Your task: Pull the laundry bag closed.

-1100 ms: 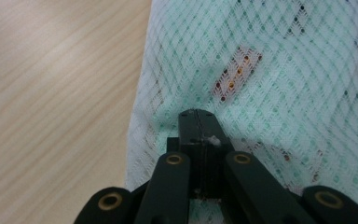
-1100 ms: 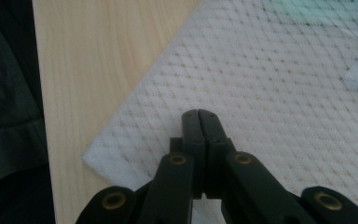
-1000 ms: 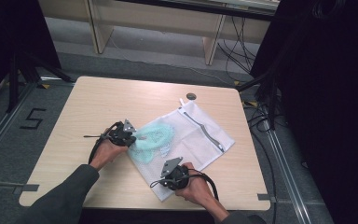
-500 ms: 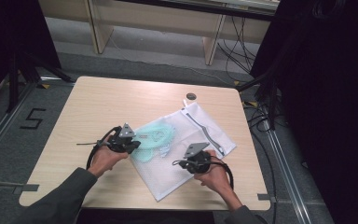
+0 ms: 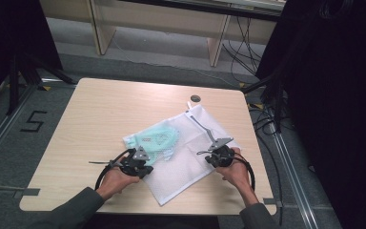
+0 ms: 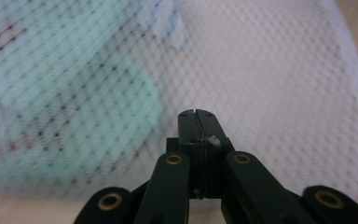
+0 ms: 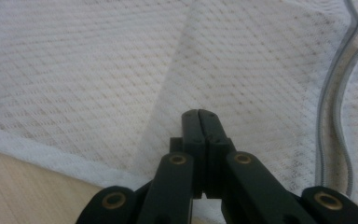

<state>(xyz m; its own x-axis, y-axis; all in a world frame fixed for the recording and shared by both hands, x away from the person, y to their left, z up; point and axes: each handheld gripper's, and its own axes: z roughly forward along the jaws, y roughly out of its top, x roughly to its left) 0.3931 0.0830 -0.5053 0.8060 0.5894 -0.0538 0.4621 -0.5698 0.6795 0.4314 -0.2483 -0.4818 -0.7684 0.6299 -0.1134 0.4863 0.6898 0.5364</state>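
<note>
Mesh laundry bag (image 5: 186, 157) lies flat on the near right part of the table (image 5: 100, 114), a mint-green garment (image 5: 157, 140) inside its left half and a grey zipper (image 5: 205, 128) along its far right edge. It looks light, limp and loose-woven, likely to sag and snag, so the hemmed edges or zipper tape seem the best hold. Left gripper (image 5: 140, 164) rests on the bag's near left edge, right gripper (image 5: 218, 155) beside the zipper; both have jaws pressed together, holding nothing visible. A small dark disc (image 5: 195, 98) sits beyond the bag.

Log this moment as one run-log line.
left gripper: shut, over mesh bag | right gripper: shut, over bag near zip | green garment: inside bag | table
</note>
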